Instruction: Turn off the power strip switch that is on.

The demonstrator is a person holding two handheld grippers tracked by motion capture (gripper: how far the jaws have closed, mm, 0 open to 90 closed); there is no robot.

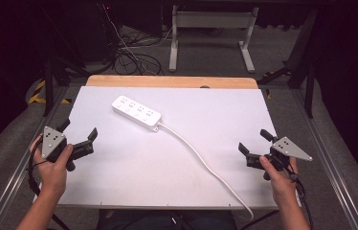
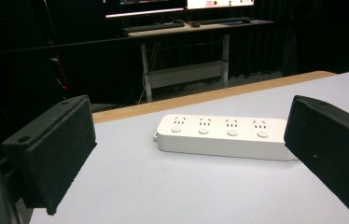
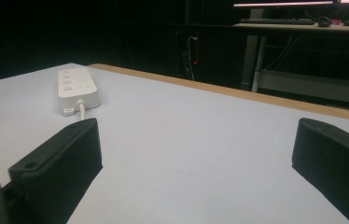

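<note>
1. Toward the far edge of the table [image 1: 119,182], a little left of its middle, lies the white power strip [image 1: 136,113]; it rests flat on the white top, sockets and buttons facing up.
2. Its long axis runs slantwise, from the far-left corner's side down toward the near-right, and its white cable [image 1: 201,160] leaves the nearer, right-hand end and trails off over the near edge by the right corner.
3. At the left edge the left gripper [image 1: 77,134] sits with jaws spread wide and nothing between them; in the left gripper view the strip [image 2: 224,136] lies straight ahead, broadside between the two pads.
4. At the right edge the right gripper [image 1: 254,142] also has its jaws spread and bare; in the right gripper view the strip [image 3: 77,89] sits far off to the left, seen end-on.
5. My judgement: the left gripper is clearly nearer and already faces the strip, so a reach from that side is the shorter one, closing across the strip's narrow width.
</note>
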